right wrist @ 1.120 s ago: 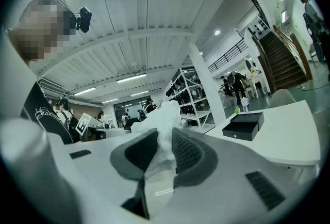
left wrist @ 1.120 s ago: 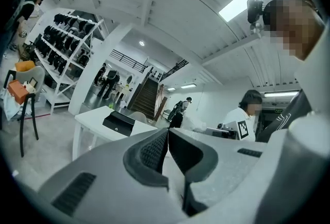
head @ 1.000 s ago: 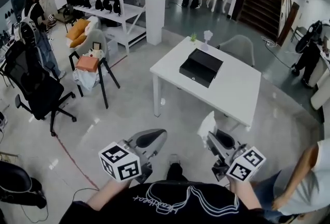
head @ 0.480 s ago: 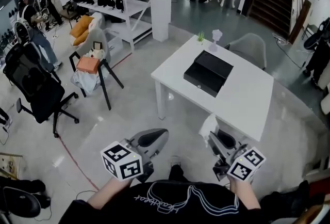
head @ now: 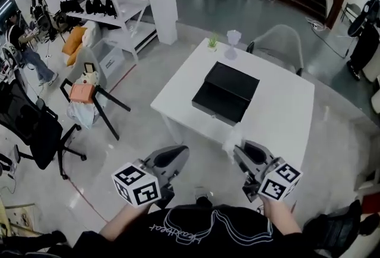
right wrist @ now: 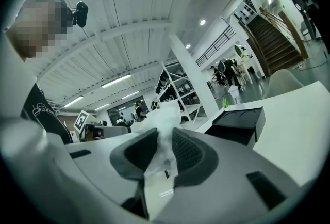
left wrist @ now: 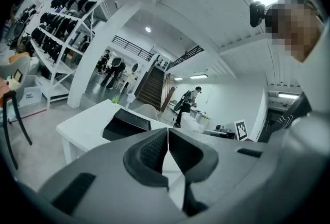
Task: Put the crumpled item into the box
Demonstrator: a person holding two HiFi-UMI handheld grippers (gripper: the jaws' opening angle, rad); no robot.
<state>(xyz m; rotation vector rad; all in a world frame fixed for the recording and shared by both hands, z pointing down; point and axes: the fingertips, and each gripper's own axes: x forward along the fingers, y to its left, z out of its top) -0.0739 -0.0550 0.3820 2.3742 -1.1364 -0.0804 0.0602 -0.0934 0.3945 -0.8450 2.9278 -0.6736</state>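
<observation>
My right hand-held gripper (right wrist: 164, 140), nearly closed, pinches the crumpled item (right wrist: 166, 113) mid-bunch; it seems light and soft. My left hand-held gripper (left wrist: 167, 140) is closed, empty.

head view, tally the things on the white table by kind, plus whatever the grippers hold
black box: 1
small green plant: 1
pale vase: 1
crumpled white item, clamped in the right gripper: 1
total: 4
</observation>
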